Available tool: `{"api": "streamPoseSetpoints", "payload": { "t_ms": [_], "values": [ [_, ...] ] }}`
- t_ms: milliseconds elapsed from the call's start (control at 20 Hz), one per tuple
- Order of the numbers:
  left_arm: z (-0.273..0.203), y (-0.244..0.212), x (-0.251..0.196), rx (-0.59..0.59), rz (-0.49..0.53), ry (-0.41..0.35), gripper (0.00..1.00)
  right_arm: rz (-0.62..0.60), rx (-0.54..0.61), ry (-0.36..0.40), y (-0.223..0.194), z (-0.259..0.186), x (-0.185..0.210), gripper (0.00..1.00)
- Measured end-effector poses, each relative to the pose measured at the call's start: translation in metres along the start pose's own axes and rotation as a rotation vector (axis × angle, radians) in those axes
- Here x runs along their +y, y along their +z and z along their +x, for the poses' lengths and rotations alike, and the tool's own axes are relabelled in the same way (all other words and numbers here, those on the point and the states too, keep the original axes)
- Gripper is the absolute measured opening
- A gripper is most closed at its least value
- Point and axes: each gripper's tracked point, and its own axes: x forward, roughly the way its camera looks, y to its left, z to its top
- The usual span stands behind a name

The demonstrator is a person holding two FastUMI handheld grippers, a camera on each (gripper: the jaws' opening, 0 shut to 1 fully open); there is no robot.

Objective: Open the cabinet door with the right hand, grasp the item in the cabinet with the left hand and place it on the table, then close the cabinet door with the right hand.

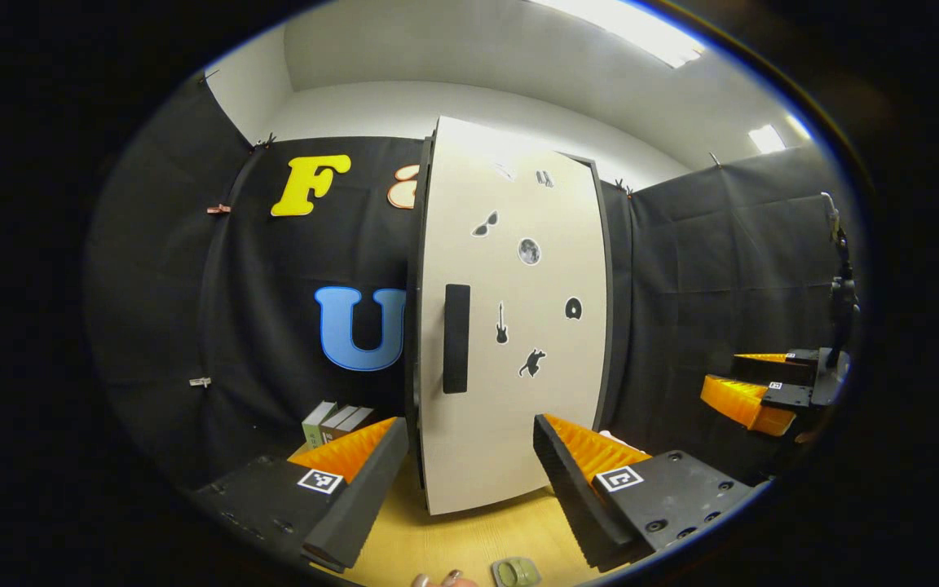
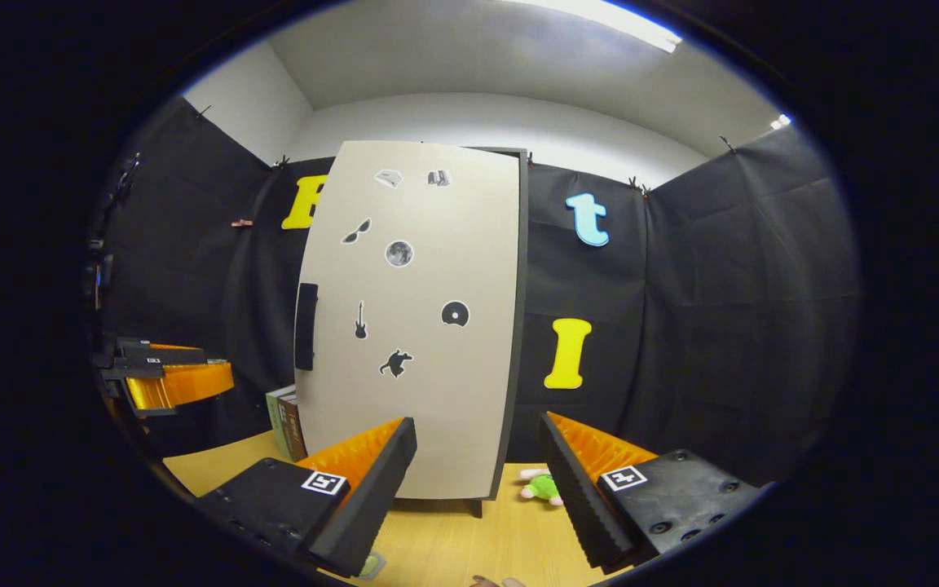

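Both grippers, left gripper (image 1: 469, 489) and right gripper (image 2: 478, 489), gape wide, empty; miss the handle (image 2: 306, 326) and you'll shove the cabinet door (image 2: 412, 318).

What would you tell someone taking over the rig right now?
Left tool: open, empty, facing the cabinet door.
Right tool: open, empty, in front of the same door, not touching the handle.
Cabinet: door looks shut; the item inside is hidden. Books stand beside the cabinet, a small green plush toy lies on the table.
Done: nothing yet.
Left: right tool opens the door, left tool takes the item out to the table, right tool closes the door.
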Motion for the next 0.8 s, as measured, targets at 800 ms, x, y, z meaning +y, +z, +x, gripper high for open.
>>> {"api": "streamPoseSetpoints", "payload": {
  "t_ms": [800],
  "values": [
    [0.001,-0.001,-0.008,-0.009,0.022,0.002,0.97,0.063,-0.031,-0.002,0.012,-0.003,-0.005,0.97]
  ]
}}
